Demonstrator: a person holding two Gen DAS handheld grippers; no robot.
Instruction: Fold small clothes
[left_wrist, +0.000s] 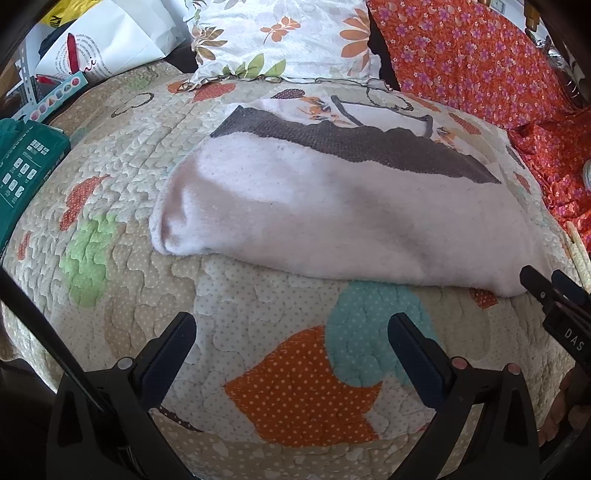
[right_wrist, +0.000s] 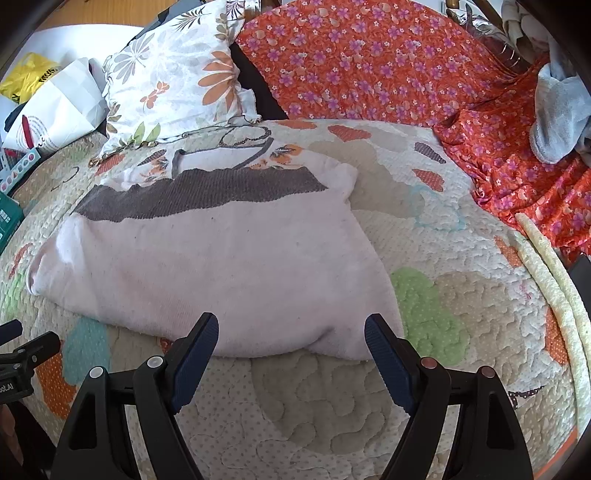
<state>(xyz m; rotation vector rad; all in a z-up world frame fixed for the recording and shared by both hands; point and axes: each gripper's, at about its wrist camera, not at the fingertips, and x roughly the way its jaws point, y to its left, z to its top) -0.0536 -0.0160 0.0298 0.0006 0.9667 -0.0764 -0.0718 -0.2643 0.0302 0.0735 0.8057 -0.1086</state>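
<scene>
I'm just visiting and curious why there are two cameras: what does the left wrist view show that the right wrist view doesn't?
Only the left wrist view shows the left hand-held gripper from behind, jaws open over the quilt.

Only the right wrist view shows the grey sock on the orange flowered cloth, and the right hand-held gripper from behind, open.

Both show the pale pink garment with its dark band and the flowered pillow.

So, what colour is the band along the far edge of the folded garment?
Dark grey band on the pale pink garment; clearest in the right wrist view.
</scene>
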